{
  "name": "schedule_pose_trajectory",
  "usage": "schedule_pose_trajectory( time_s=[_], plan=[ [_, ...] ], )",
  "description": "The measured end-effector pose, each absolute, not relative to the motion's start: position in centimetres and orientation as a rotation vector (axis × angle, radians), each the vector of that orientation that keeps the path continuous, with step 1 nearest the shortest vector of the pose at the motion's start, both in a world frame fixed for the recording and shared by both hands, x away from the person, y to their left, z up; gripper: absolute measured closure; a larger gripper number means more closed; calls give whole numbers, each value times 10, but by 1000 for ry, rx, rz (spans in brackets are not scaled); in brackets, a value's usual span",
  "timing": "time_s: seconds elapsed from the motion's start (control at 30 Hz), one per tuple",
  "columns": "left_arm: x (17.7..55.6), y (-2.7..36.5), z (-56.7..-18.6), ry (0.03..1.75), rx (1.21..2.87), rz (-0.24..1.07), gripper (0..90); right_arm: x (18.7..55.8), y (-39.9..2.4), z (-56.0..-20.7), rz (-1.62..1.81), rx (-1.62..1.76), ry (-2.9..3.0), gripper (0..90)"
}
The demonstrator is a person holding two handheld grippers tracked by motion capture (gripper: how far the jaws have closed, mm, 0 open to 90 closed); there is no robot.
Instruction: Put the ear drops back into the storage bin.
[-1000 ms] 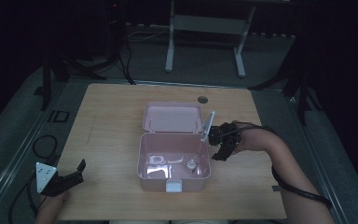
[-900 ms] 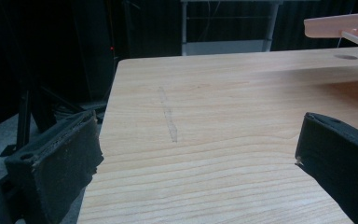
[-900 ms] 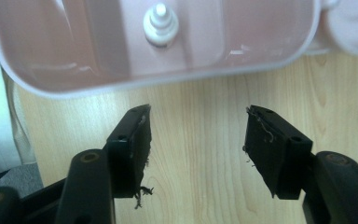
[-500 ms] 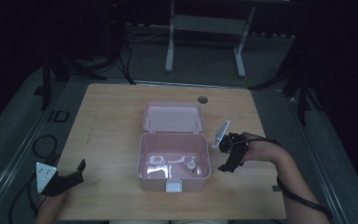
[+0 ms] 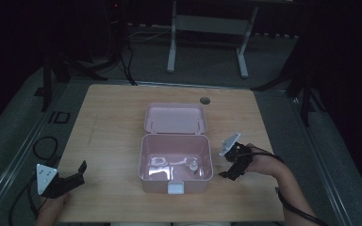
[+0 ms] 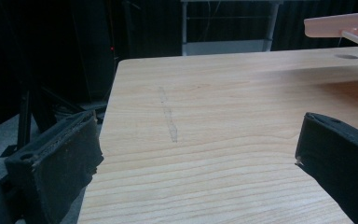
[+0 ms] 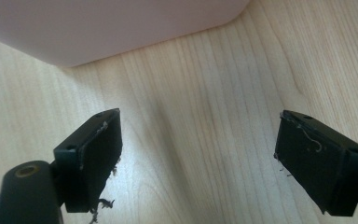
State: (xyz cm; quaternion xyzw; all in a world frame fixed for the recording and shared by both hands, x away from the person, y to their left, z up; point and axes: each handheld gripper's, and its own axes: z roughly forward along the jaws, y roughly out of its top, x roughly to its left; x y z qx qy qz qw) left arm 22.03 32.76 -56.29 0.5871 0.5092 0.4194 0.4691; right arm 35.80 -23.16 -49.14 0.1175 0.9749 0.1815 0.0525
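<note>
A pink box [image 5: 176, 162] sits open at the centre of the table [image 5: 113, 136], lid [image 5: 174, 118] laid back toward 12 o'clock, small pale items on its floor. The right tool [image 5: 230, 168] lies at 3 o'clock, just beside the box wall, jaws spread wide over bare wood with nothing between them. The left tool [image 5: 73, 175] rests near the table's 8 o'clock corner, well apart from the box, jaws likewise wide and empty.
</note>
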Motion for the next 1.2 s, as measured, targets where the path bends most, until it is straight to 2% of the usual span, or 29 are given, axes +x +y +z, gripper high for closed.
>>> schedule_pose_trajectory(
  time_s=[0.27,0.63,1.2],
  plan=[
    [220,328,-563,1248,1438,1029,4,350,-246,-501,644,369,2967,146],
    [220,328,-563,1249,1438,1030,4,346,-274,-516,765,570,2860,146],
    [220,328,-563,1249,1435,1030,4,347,-306,-523,832,1127,2419,136]
  ],
)
